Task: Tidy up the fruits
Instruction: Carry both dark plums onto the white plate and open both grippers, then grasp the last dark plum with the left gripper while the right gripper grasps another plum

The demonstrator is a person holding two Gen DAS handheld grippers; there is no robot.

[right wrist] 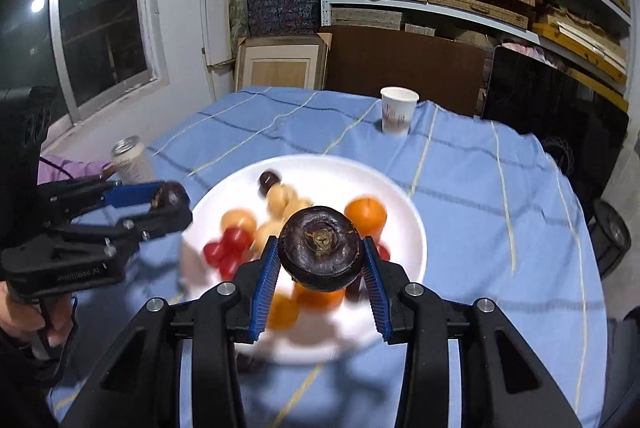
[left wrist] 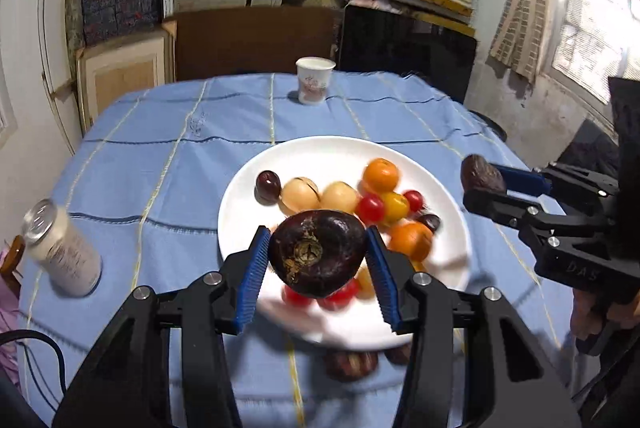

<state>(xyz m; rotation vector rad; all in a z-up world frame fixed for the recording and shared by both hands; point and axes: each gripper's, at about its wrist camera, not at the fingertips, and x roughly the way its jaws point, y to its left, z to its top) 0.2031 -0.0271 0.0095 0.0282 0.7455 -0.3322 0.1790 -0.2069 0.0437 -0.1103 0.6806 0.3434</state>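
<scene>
A dark brown water chestnut (left wrist: 318, 260) sits between the blue pads of my left gripper (left wrist: 317, 232), which is shut on it above the near part of the white plate (left wrist: 320, 147). My right gripper (right wrist: 320, 242) is shut on a second dark water chestnut (right wrist: 320, 256) above the plate (right wrist: 320, 163). Each wrist view shows the other gripper from the side with its chestnut: the right gripper (left wrist: 482, 183) and the left gripper (right wrist: 172, 201). On the plate lie oranges (left wrist: 381, 173), cherry tomatoes (left wrist: 370, 208), pale peeled fruits (left wrist: 300, 193) and small dark fruits (left wrist: 268, 184).
The table has a blue checked cloth (left wrist: 180, 167). A paper cup (left wrist: 314, 81) stands at its far edge and a drink can (left wrist: 60, 248) at the left. Dark fruits (left wrist: 350, 366) lie on the cloth by the plate's near rim. Shelves and boards stand behind.
</scene>
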